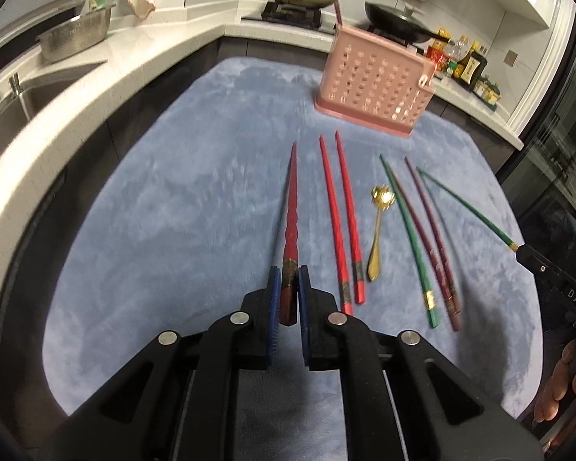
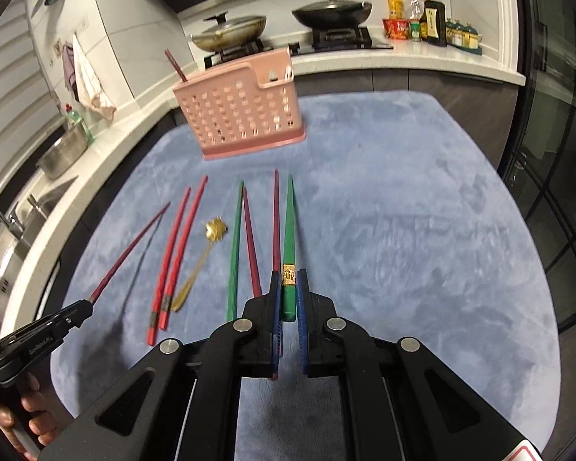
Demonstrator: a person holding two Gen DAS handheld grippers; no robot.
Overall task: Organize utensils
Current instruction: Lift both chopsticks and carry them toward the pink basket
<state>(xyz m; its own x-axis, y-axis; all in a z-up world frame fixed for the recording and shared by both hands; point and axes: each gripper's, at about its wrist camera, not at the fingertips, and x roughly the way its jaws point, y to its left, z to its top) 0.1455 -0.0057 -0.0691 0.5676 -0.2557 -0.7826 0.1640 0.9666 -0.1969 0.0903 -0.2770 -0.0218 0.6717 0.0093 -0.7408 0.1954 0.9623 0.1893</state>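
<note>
You had a chopstick pinched in each claw, both taken at the thick, banded butt end. The left claw [image 1: 289, 286] was clamped on the dark red chopstick [image 1: 290, 207], whose tip pointed ahead toward the pink holder [image 1: 376, 90]; the right claw [image 2: 289, 288] was clamped on a green chopstick [image 2: 288, 230] just behind its gold band. These sticks looked light, stiff and lacquer-smooth, so I would judge a grip far back lets the long front swing and perhaps twist between the pads. The butt end is the squarer, wider part, and that probably gave you the firmest hold. On the blue mat [image 1: 180, 199] lay the red pair [image 1: 340, 215], the gold spoon [image 1: 378, 230], another green chopstick [image 1: 405, 230] and the maroon pair [image 1: 430, 238], near one another. The spoon likely weighs more at its bowl, so its thin handle may slip.
</note>
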